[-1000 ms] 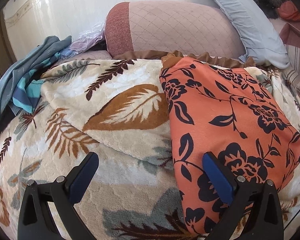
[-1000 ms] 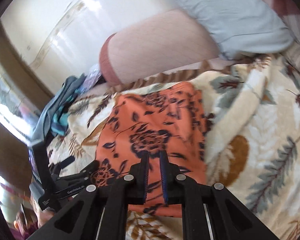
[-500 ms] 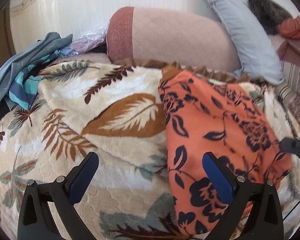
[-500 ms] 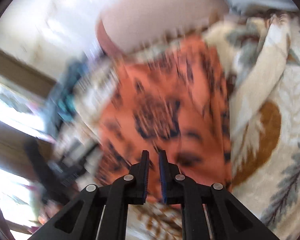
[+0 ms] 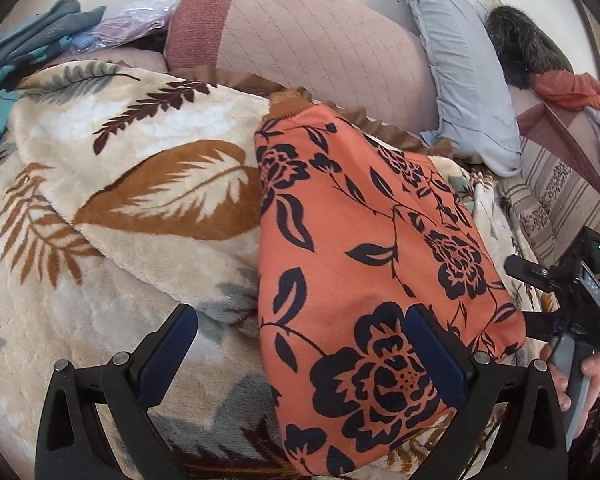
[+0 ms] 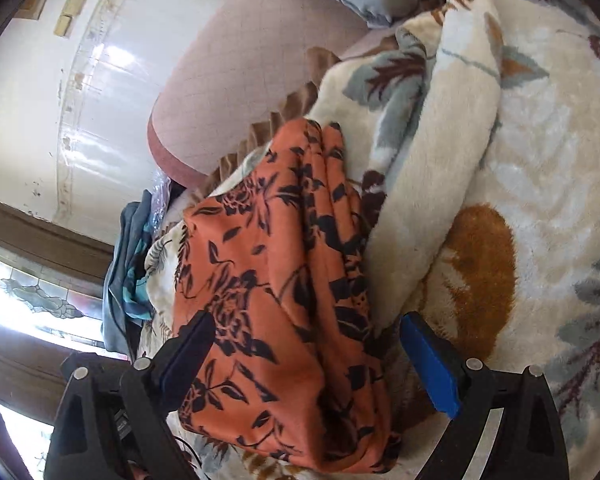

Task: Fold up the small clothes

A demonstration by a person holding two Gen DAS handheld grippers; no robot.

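An orange garment point(image 5: 360, 260) with a dark floral print lies folded on a cream leaf-patterned blanket point(image 5: 140, 200). My left gripper point(image 5: 300, 312) hovers open over the garment's near left edge, one finger above the blanket and the other above the cloth. In the right wrist view the garment point(image 6: 268, 272) shows stacked folds along its right side. My right gripper point(image 6: 307, 318) is opening wide just above the near end; the cloth lies between the jaws, but the pads do not press it. The right gripper point(image 5: 572, 300), held in a hand point(image 5: 592, 368), shows at the left view's right edge.
A pink quilted bolster point(image 5: 320, 40) and a grey-blue pillow point(image 5: 468, 80) lie behind the blanket. Blue and teal clothes point(image 5: 20, 48) are heaped at the far left. A thick blanket fold point(image 6: 432, 184) rises right beside the garment. A striped sheet point(image 5: 556, 200) lies to the right.
The right gripper's jaws went from shut to wide apart, and it dropped closer to the garment while rolling. It has entered the left view's right edge. The left gripper stayed open and tilted.
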